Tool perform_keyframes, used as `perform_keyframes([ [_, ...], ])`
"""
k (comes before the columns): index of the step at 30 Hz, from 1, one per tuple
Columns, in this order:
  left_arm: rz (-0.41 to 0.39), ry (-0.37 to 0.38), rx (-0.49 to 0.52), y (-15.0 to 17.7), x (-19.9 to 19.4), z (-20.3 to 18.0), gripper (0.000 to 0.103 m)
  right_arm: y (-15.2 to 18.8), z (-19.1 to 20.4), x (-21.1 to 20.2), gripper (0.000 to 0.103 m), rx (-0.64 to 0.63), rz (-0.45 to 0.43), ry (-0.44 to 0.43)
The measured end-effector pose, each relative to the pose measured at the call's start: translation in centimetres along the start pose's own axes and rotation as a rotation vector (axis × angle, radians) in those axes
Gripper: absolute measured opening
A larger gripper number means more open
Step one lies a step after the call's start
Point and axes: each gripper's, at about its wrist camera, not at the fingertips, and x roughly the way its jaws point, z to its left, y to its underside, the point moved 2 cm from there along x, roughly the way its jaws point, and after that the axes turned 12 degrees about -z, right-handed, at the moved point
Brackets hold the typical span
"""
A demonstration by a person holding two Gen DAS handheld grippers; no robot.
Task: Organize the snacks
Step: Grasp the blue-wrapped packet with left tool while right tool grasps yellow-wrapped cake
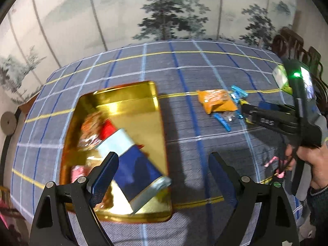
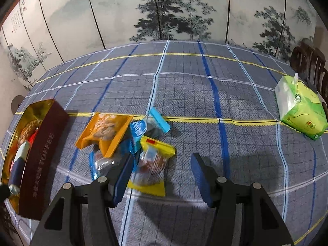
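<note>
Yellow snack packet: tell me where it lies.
In the right wrist view the yellow snack packet lies on the checked tablecloth, just ahead of the right gripper, below the blue packet and right of the orange packet.

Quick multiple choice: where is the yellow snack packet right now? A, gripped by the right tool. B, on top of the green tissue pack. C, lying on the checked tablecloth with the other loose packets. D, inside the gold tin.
C: the yellow snack packet lies on the checked tablecloth beside the orange packet, outside the gold tin.
</note>
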Motion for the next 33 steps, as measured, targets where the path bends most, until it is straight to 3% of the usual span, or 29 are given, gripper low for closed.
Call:
perform_keyframes([
  [9, 0.0, 0.101, 0.055, -0.9, 2.6, -4.3, 0.087, 0.8, -0.5, 1.0, 0.033, -0.074, 0.013, 0.003],
  [18, 0.029, 0.188, 0.038, -1.3, 5.7, -6.7, 0.086, 2.8, -4.2, -1.4, 0.031, -0.136, -0.04, -0.009],
  [25, 0.037, 0.206, 0.105, -1.6, 7.7, -8.9, 0.082, 3.3, -9.3, -2.6, 0.031, -0.103, -0.069, 0.06],
  [33, 0.09, 0.22, 0.122, -2.2, 10.7, -10.1, 0.056, 3.2, -10.5, -2.6, 0.032, -0.069, -0.075, 0.068],
])
